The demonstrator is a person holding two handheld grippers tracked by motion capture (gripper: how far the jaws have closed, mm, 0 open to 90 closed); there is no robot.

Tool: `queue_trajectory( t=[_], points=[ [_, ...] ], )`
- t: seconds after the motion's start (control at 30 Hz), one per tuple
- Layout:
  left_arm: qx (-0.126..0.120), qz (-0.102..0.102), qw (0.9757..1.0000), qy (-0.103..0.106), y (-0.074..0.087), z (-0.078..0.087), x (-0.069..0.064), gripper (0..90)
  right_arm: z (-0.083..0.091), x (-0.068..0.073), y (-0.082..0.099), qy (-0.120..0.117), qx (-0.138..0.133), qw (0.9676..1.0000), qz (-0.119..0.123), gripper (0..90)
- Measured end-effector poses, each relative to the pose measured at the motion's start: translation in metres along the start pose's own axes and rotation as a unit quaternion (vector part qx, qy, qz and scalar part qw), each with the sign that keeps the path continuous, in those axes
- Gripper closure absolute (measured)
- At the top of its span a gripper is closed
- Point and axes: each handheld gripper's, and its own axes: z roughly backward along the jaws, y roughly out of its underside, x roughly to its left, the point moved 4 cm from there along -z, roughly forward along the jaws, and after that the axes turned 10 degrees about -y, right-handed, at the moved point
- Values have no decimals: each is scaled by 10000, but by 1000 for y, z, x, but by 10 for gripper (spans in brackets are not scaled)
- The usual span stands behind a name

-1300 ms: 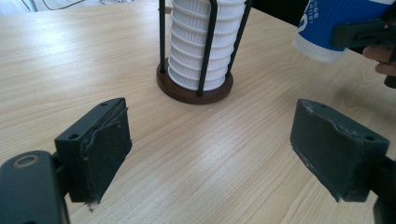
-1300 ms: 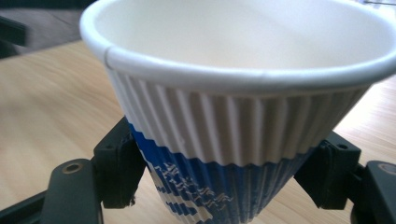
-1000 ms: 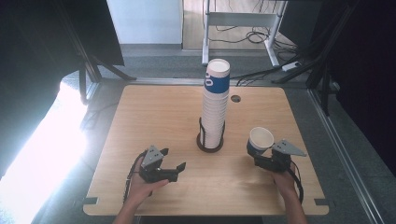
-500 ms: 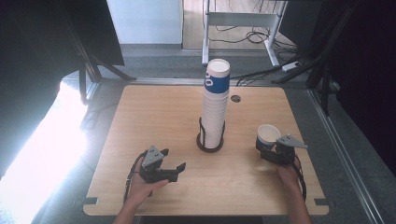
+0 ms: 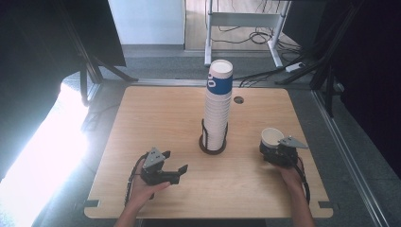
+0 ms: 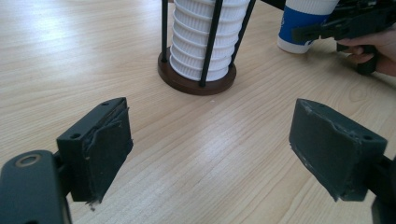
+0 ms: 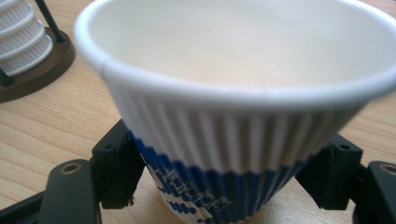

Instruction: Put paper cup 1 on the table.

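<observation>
Since a second ago your right claw (image 5: 273, 150) has carried the paper cup (image 5: 271, 137) rightward and down onto the worktop (image 5: 156, 118); its jaws have just been opening, the upright cup between them. Your left claw (image 5: 182, 173) rests open, empty.

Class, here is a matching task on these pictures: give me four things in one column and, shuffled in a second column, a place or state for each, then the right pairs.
1. single paper cup
2. cup stack
3. left gripper
4. round hole

A. jaws apart, nothing between them
B. in the tabletop's far side, behind the stack
C. upright on the table between the right gripper's jaws
D. in the black wire holder, table centre

Pairs: 1-C, 2-D, 3-A, 4-B
</observation>
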Motion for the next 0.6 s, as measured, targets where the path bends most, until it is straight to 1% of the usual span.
queue_trajectory(
  t=[0.03,0.17,0.27,0.3,0.37,0.47,0.6],
  points=[
    [-1,1,10000,4,0,0,0,133,0,-1,0,10,54,10000,-29,245],
    [7,-5,10000,3,0,-1,-1,133,0,-1,0,25,66,10000,-25,237],
    [6,-12,10000,17,0,0,-1,133,0,0,0,34,61,10000,-52,180],
    [1,-8,10000,21,0,0,-1,133,0,0,0,41,41,9999,-103,163],
    [-5,-2,10000,32,0,0,-1,133,1,0,0,-29,-15,9998,-186,142],
    [-11,13,10000,35,-1,1,0,133,4,0,0,30,-55,9997,-219,132],
    [-30,33,10000,0,-1,2,1,128,12,0,-3,108,-213,9992,-314,127]
  ],
)
